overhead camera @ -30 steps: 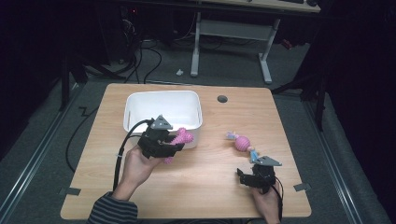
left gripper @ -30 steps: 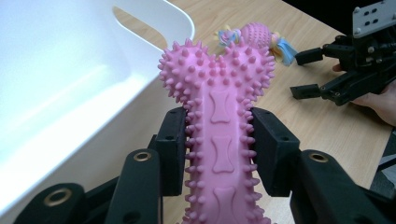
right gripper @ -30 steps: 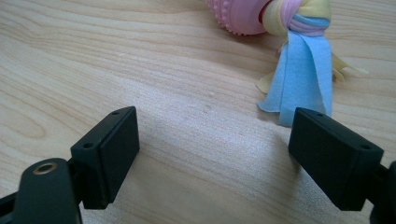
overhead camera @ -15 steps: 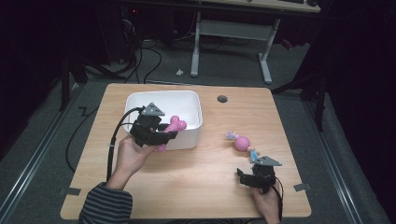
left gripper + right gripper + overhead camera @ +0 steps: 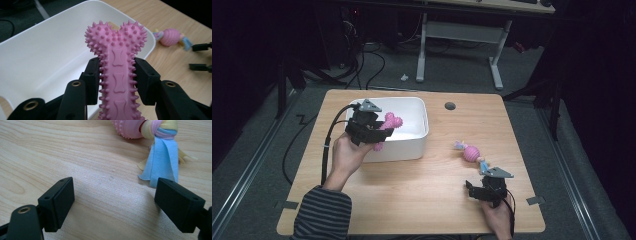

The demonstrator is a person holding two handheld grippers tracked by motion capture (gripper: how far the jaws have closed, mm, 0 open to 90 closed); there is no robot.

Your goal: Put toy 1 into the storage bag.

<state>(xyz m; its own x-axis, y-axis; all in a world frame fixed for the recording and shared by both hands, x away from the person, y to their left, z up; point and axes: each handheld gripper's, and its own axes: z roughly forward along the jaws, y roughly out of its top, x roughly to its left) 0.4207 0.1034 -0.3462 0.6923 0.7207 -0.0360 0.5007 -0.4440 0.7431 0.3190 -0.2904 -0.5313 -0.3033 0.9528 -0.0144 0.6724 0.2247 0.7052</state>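
My left gripper [image 5: 379, 131] [image 5: 117, 77] is shut on a pink spiky bone toy [image 5: 117, 62] [image 5: 388, 125] and holds it over the near left part of the white bin [image 5: 417, 145] [image 5: 37, 57]. The bone's knobbed head points into the bin. A pink ball toy with pastel cloth tails [image 5: 471, 153] [image 5: 171, 37] lies on the wooden table [image 5: 412, 200] to the right. My right gripper [image 5: 477, 192] [image 5: 115, 202] rests low on the table just short of that toy, jaws wide open; the blue cloth tail [image 5: 162, 160] hangs near its right jaw.
A round grey grommet [image 5: 450, 106] sits in the tabletop at the back. Black cables trail from both grippers. The floor around the table is dark, with a desk frame [image 5: 457, 45] beyond the far edge.
My left gripper has lifted the pink bone from in front of the bin and carried it leftward over the bin's near left side. The right gripper has stayed still.
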